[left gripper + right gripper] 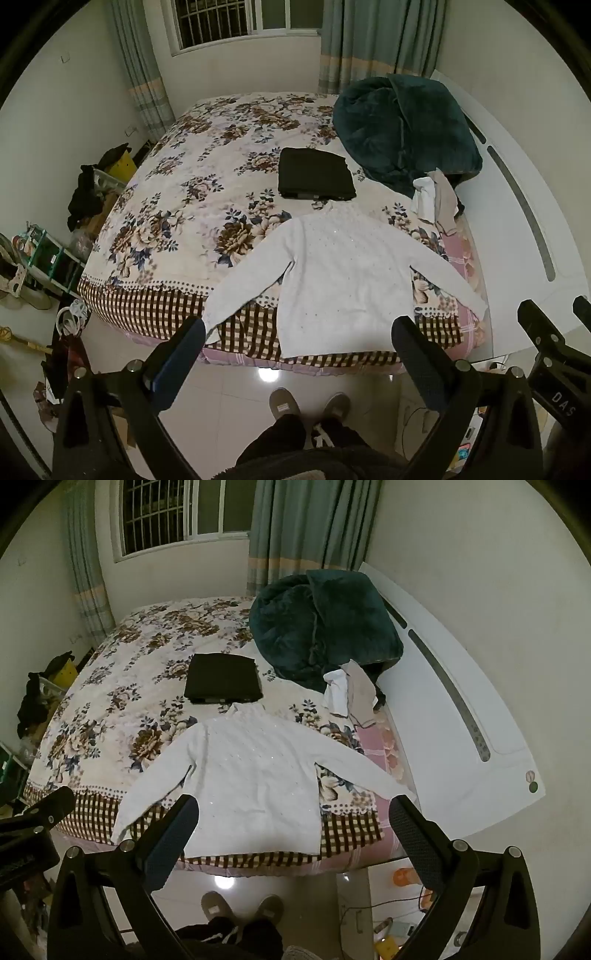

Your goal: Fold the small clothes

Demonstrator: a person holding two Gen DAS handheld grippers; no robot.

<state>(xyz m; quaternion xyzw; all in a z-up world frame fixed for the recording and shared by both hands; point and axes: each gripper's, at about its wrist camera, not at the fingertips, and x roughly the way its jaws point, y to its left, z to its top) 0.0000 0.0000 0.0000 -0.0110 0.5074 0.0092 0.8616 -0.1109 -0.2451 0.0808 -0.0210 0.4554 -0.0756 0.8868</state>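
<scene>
A white knit sweater (343, 273) lies flat on the flowered bed (192, 184), sleeves spread, hem at the near edge; it also shows in the right wrist view (255, 775). A folded black garment (314, 173) lies just beyond its collar, also seen in the right wrist view (223, 681). My left gripper (301, 332) is open and empty, held above the floor before the hem. My right gripper (293, 812) is open and empty, also in front of the hem; part of it shows at the right of the left wrist view (546, 332).
A dark green blanket (406, 129) is heaped at the bed's far right, with small white and beige clothes (436, 199) beside it. A white headboard (461, 720) runs along the right. Clutter and a shelf (48, 254) stand at the left. The person's slippered feet (284, 402) stand on the tiled floor.
</scene>
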